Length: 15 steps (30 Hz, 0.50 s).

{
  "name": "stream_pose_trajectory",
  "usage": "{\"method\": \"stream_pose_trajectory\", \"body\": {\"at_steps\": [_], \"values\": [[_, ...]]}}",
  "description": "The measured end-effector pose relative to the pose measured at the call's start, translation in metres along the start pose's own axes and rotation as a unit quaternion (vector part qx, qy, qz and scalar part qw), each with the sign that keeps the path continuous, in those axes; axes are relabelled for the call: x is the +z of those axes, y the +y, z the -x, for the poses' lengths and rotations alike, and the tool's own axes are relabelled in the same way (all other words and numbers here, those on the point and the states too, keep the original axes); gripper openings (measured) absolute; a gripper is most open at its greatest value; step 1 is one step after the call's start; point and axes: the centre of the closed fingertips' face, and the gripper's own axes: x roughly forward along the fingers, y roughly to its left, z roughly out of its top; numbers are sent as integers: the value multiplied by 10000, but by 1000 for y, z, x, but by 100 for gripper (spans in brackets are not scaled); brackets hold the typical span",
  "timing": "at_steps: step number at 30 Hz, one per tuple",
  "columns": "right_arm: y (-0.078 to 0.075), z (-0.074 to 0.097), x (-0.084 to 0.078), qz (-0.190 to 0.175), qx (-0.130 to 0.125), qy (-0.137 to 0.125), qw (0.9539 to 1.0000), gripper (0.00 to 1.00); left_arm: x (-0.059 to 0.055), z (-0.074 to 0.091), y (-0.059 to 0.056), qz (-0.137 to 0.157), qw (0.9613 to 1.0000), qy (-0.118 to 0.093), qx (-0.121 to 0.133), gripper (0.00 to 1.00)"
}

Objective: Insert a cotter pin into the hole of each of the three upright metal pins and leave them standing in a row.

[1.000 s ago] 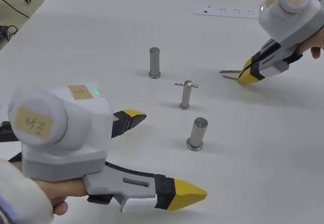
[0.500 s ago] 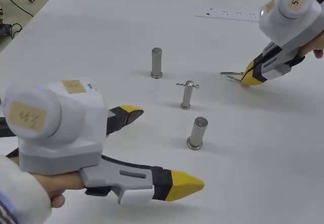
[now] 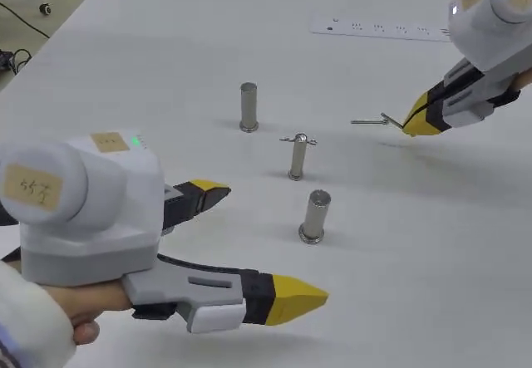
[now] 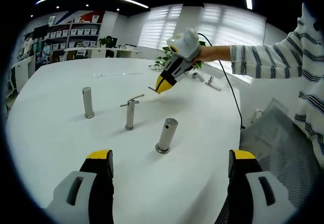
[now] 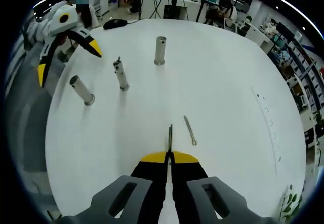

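Surface: white surface (image 3: pixel 432 243); open office with desks behind.
Upright pins: three in a row, well apart: far pin (image 3: pixel 248 106), middle pin (image 3: pixel 298 157), near pin (image 3: pixel 315 215).
Progress: inserted cotter pin (image 3: pixel 298 139) sits crosswise through the middle pin's head; far and near pins judged unfilled.
Right claw (image 5: pixel 170 155): closed on the held cotter pin (image 3: pixel 370 122), gripped at one end, shaft projecting forward along the jaws.
Spare cotter pin (image 5: pixel 190 130): flat on the surface, just beside the held one.
Left claw (image 3: pixel 262 243): jaws wide apart, empty.
Key relation: far pin lies almost straight ahead on the held shaft's axis; near pin lies off to the side, nearer the left claw.
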Motion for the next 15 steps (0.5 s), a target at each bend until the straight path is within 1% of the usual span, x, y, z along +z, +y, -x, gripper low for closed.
{"method": "stream_pose_trajectory", "body": {"at_steps": [2, 4, 7, 10, 13, 14, 15], "values": [[2, 5, 1, 41, -44, -44, 10000, 2, 2, 1, 0, 4, 10000, -45, 11, 94], [6, 11, 9, -134, -51, -352, 9993, 2, 4, 1, 0, 19, 10000, -62, 20, 94], [7, 20, 8, -64, -218, -397, 9990, 2, 6, 2, -1, 12, 10000, -73, -4, 92], [12, 25, 9, -46, -262, -472, 9985, 2, 6, 3, -2, 27, 10000, -63, -31, 91], [15, 29, 8, 62, -373, -503, 9980, 2, 10, 3, -4, -19, 9999, -92, -53, 84], [21, 31, 9, 82, -411, -524, 9977, 2, 11, 3, -4, -11, 9999, -104, -48, 83], [23, 32, 9, 80, -438, -552, 9975, 2, 14, 3, -4, -12, 9999, -150, -17, 83]]}}
